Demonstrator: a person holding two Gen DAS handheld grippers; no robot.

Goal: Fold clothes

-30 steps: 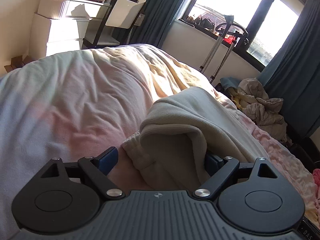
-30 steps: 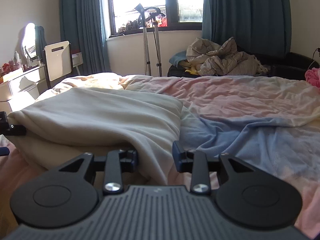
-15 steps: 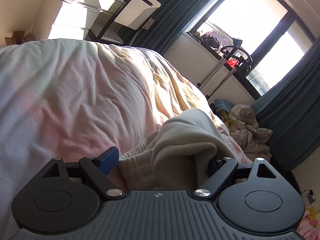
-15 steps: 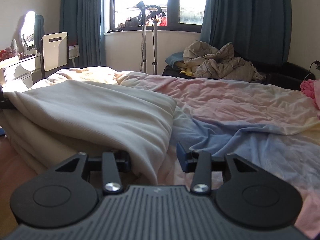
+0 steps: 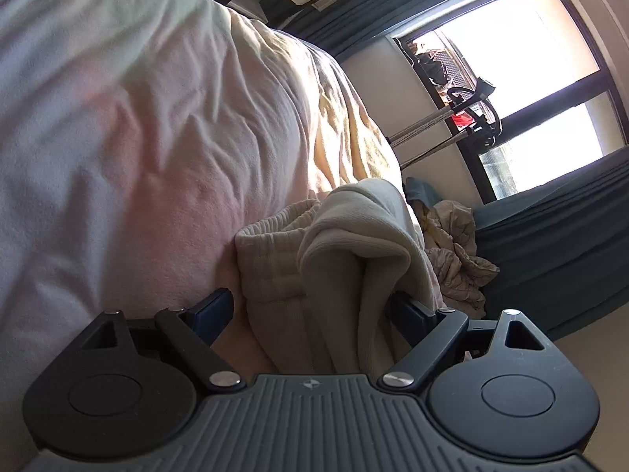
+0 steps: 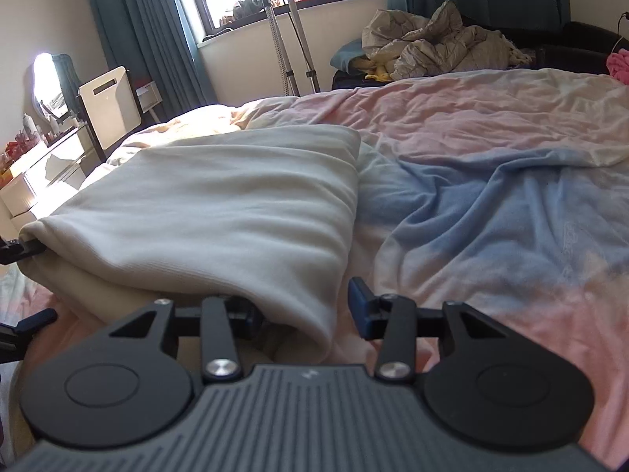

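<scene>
Right wrist view: both grippers [image 6: 302, 308] [image 5: 310, 308] gape around cream garment [image 6: 220, 212] corners; bedspread [image 6: 491, 196] spreads rightward.

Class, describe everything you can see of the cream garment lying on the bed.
The cream garment is soft, finely ribbed knit fabric, folded over itself into thick layers with a rounded fold edge. A ribbed hem shows in the left wrist view. It lies on the pink and blue duvet, partly sunlit. The left gripper and the right gripper each have fabric between wide-set fingers; neither looks clamped.
</scene>
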